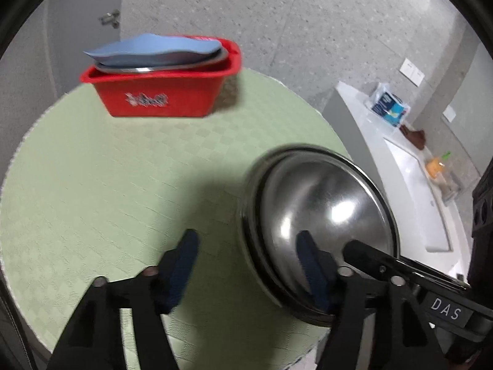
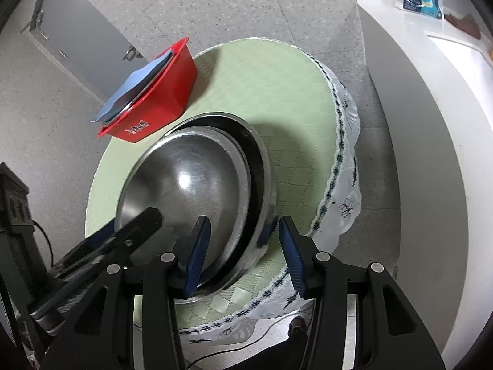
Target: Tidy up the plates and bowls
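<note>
Speckled floor surrounds the green tabletop (image 2: 277, 92), where nested steel bowls (image 2: 197, 185) sit tilted. Right gripper (image 2: 243, 246) straddles their rim, seemingly unclamped; left gripper (image 1: 249, 265) gapes half-wide, empty. Next: pinch rim, carry toward red bin (image 1: 160, 92).

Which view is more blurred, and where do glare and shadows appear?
Left wrist view: blurred, most on the red basket; bright glare inside the steel bowl; a dark shadow lies on the green tablecloth. Right wrist view: sharper; one glare spot in the bowl; strong fisheye bending at the edges.
</note>
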`<state>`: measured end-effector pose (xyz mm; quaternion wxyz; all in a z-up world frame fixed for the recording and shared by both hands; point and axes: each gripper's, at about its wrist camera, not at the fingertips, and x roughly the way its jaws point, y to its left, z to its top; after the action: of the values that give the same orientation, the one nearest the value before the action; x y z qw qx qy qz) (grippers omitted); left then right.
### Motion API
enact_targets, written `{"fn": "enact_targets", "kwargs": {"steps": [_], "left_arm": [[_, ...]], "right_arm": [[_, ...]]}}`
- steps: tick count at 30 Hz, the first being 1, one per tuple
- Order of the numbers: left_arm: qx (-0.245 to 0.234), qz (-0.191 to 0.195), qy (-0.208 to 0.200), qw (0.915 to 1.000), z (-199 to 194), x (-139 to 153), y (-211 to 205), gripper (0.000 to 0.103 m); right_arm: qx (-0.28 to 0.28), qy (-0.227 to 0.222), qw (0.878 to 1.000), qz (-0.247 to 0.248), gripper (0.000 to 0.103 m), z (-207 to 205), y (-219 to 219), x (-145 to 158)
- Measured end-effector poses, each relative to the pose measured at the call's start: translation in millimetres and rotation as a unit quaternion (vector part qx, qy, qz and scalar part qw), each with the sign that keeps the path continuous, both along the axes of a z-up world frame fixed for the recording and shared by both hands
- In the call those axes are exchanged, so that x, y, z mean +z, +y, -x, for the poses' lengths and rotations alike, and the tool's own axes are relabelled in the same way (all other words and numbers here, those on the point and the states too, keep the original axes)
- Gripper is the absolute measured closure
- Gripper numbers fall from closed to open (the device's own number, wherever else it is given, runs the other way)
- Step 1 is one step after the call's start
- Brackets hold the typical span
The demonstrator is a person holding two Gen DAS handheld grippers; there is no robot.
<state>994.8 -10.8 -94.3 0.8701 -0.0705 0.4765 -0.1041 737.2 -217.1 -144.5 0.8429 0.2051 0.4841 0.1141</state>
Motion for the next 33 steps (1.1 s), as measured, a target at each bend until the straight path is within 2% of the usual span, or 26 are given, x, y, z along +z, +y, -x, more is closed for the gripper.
{"fn": "enact_targets", "kwargs": {"steps": [2, 3, 5, 7, 16, 25, 33], "left_arm": [[-0.006, 0.001, 0.001, 1.0000, -4, -2, -1, 0.050], [-0.013, 0.004, 0.000, 0.9999, -6, -1, -2, 0.057], [-0.024, 0.000, -0.002, 0.9997, -11, -1, -5, 0.061], [-0.027, -0.009, -0.004, 0.9996, -15, -3, -5, 0.062], [-0.027, 0.006, -0.010, 0.9996, -8, 6, 15, 0.063], [-0.002, 0.017, -0.060, 0.9980, -5, 45, 47, 0.064], [0.058, 0.013, -0.106, 0.9926, -45, 86, 83, 0.064]], "right_arm": [[0.001, -0.001, 1.000, 0.005, 0.054, 0, 2, 1], [0.001, -0.001, 1.000, 0.005, 0.054, 0, 2, 1], [0.001, -0.001, 1.000, 0.006, 0.054, 0, 2, 1], [-0.001, -0.003, 1.000, 0.010, 0.055, 0, 3, 2], [-0.005, -0.014, 1.000, 0.019, 0.055, 2, 14, 13], [0.012, -0.046, 0.999, 0.010, 0.055, -21, 34, 48], [0.067, -0.087, 0.994, -0.006, 0.055, -87, 63, 88]]}}
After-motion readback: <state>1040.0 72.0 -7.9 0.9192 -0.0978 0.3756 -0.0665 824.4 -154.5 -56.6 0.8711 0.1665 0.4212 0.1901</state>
